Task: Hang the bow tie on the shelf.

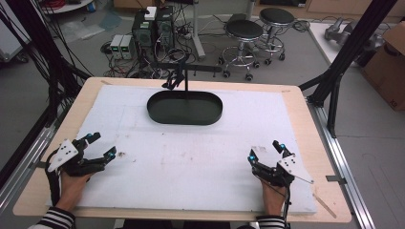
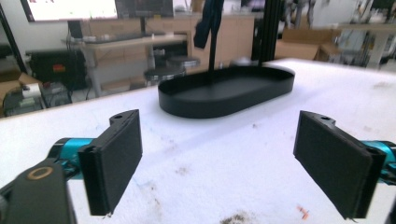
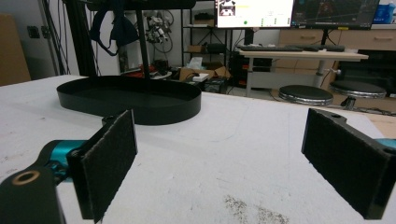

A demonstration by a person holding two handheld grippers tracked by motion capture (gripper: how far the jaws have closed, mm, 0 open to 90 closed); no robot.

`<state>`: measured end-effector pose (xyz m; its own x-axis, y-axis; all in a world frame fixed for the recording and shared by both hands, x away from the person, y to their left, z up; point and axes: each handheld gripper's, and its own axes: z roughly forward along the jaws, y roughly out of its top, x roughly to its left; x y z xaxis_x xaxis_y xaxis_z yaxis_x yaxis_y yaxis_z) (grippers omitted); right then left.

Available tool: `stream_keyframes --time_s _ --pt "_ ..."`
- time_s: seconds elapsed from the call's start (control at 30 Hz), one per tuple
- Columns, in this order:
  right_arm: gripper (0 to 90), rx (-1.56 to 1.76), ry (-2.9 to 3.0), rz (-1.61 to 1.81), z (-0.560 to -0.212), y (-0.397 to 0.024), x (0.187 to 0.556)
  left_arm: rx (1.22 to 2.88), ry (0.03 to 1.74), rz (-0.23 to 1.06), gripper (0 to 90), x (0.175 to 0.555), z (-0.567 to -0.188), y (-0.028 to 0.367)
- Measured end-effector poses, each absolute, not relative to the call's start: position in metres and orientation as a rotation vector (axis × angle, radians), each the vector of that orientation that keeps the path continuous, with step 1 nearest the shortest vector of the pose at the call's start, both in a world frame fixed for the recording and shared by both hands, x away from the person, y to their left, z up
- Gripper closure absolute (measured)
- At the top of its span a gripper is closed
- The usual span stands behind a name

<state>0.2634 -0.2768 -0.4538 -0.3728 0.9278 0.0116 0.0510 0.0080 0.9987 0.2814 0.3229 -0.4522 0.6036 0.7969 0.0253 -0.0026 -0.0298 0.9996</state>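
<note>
No readable text, labels, brands or numbers anywhere. Monitor [image 3: 254, 13] behind the black tray [image 3: 140, 109] in the right gripper view shows a bright window with small marks, too small and blurred to read; second monitor [image 3: 336, 11] just right of it shows coloured lines on dark, nothing legible. Screen [image 2: 70, 9] far behind the tray in the left gripper view is a washed-out white glow, no characters. Cardboard box [image 1: 389, 67] well right of the tray in the high view has a faint dark mark low on its side, unreadable. Jaws carry no markings.
</note>
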Motion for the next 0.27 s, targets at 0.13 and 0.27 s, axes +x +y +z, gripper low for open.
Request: stream_keyframes --time_s 0.13,0.27 --pt "9.4 1.042 1.526 1.463 -0.4538 -0.2769 0.2634 1.438 0.719 0.737 15.4 0.2797 -0.4541 0.3253" --pt "9.4 1.040 1.526 1.462 -0.4538 -0.2768 0.2633 1.418 0.733 0.723 15.4 0.2802 -0.4546 0.3277"
